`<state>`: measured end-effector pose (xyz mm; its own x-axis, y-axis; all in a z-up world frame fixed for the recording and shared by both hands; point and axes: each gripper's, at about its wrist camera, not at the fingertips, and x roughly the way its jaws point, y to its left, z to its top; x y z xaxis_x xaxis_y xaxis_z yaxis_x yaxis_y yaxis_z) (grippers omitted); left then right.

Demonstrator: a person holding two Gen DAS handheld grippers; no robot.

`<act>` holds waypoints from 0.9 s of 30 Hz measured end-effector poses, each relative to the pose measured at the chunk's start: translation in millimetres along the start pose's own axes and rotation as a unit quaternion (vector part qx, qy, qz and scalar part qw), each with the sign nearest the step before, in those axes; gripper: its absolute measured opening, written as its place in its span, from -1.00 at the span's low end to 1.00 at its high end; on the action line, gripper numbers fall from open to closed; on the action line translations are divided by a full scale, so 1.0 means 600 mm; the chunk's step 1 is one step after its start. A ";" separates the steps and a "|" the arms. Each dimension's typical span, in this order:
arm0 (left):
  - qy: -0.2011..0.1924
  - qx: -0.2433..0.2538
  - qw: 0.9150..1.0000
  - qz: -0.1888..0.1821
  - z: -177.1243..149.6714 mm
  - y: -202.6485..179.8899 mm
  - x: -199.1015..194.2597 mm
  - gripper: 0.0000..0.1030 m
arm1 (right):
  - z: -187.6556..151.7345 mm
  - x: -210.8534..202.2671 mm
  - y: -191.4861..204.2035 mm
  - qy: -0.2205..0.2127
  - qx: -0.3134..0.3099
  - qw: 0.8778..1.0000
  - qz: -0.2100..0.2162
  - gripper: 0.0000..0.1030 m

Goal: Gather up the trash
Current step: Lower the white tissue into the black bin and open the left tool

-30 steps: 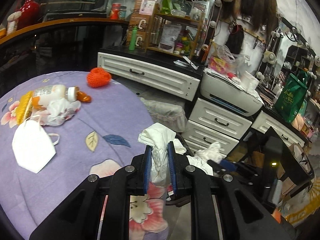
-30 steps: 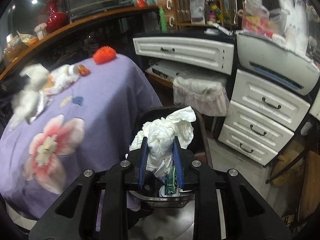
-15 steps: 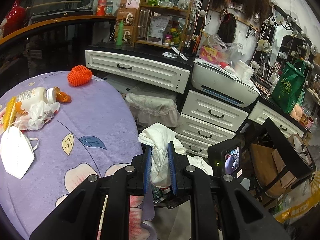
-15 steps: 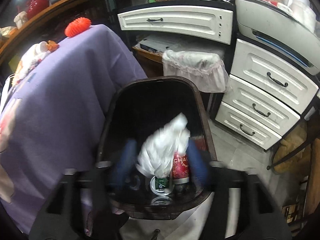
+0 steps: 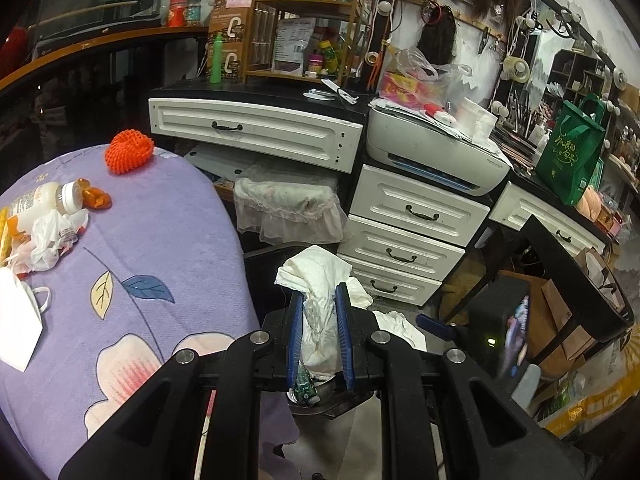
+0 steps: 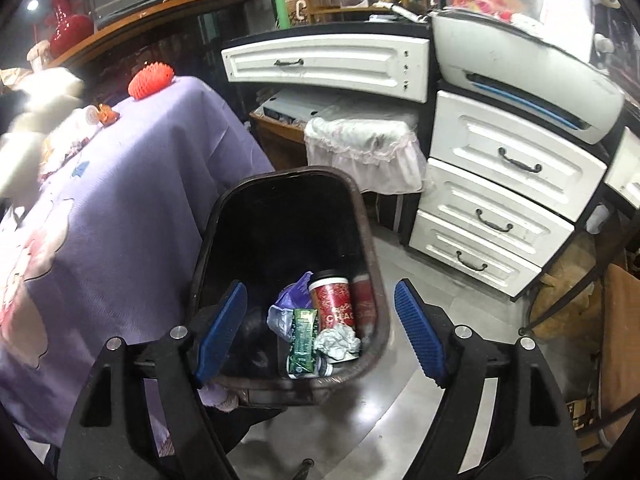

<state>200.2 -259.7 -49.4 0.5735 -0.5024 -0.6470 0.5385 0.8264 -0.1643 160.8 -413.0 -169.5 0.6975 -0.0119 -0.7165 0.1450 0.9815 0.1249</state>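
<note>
My left gripper (image 5: 319, 300) is shut on a crumpled white tissue (image 5: 316, 276) and holds it over the dark trash bin (image 5: 320, 400) beside the table. My right gripper (image 6: 320, 308) is open and empty above the same bin (image 6: 364, 220). Inside the bin lie a red cup (image 6: 334, 304), a green wrapper (image 6: 304, 332), a purple bag (image 6: 290, 304) and a crumpled tissue (image 6: 338, 342). On the purple flowered tablecloth (image 5: 160, 240) lie a white mask (image 5: 16, 320), a plastic wrapper (image 5: 48, 236), a white bottle (image 5: 44, 200) and an orange net ball (image 5: 129, 151).
White drawers (image 5: 404, 240) and a printer (image 5: 436, 152) stand behind the bin. A lace-covered box (image 5: 288, 208) sits under the desk. A black chair (image 5: 560, 280) and paper bags stand at the right. The right gripper shows in the left wrist view (image 5: 496, 328).
My right gripper opened and the white tissue it held dropped into the bin. My left gripper moved right, off the table toward the bin, still holding its tissue.
</note>
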 end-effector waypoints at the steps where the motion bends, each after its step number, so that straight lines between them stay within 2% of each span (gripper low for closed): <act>1: 0.001 0.002 1.000 -0.001 0.001 -0.003 0.003 -0.68 | -0.003 -0.010 -0.006 -0.003 0.003 1.000 -0.002 0.48; 13: 0.032 0.033 0.999 -0.001 0.011 -0.038 0.066 -0.68 | -0.028 -0.081 -0.069 -0.015 0.042 0.999 -0.030 0.49; 27: 0.096 0.043 0.994 0.021 -0.005 -0.057 0.176 -0.68 | -0.057 -0.100 -0.107 -0.012 0.067 0.997 -0.039 0.49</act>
<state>240.0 -340.3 -114.4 0.4729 -0.4042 -0.7829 0.5727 0.8163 -0.0755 85.8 -468.9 -158.0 0.6969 -0.0933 -0.7110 0.2912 0.9429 0.1617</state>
